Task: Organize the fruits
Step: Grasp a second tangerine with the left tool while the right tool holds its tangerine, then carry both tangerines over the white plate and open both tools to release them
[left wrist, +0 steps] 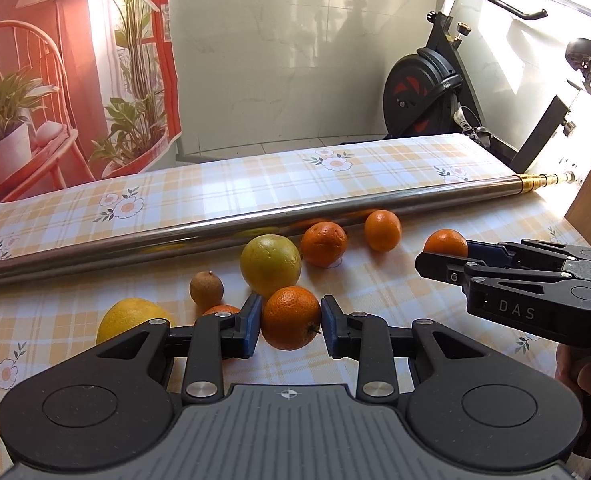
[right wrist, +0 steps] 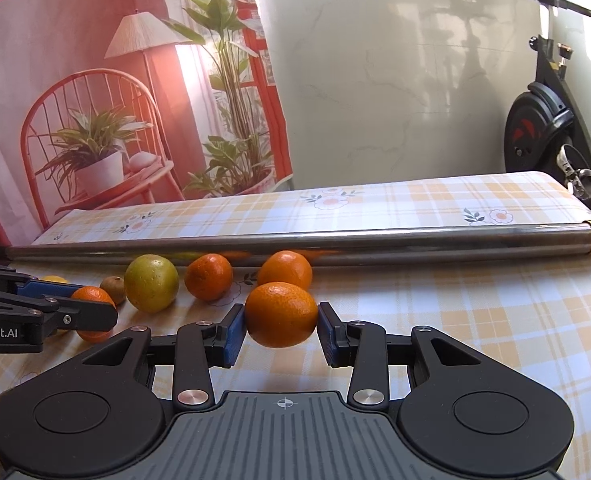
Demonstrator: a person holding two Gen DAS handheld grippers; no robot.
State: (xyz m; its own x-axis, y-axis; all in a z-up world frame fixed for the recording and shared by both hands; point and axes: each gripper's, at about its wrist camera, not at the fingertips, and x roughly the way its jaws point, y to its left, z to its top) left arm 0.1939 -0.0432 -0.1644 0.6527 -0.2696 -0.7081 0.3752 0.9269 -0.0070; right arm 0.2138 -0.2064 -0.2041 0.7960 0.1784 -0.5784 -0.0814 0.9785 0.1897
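Fruit is lying scattered on the checked tablecloth (left wrist: 375,288), in front of a metal pole (left wrist: 215,228). Left gripper (left wrist: 291,320) is sitting with its blue pads clamping an orange (left wrist: 291,318); a green-yellow citrus (left wrist: 270,266) is resting just behind. Further right, the right gripper (right wrist: 280,318) is pinching a mandarin (right wrist: 281,314) between its jaws.

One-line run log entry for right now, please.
task: organize fruits | left gripper: shut on orange | right gripper: shut on tangerine | other fruit: loose on table
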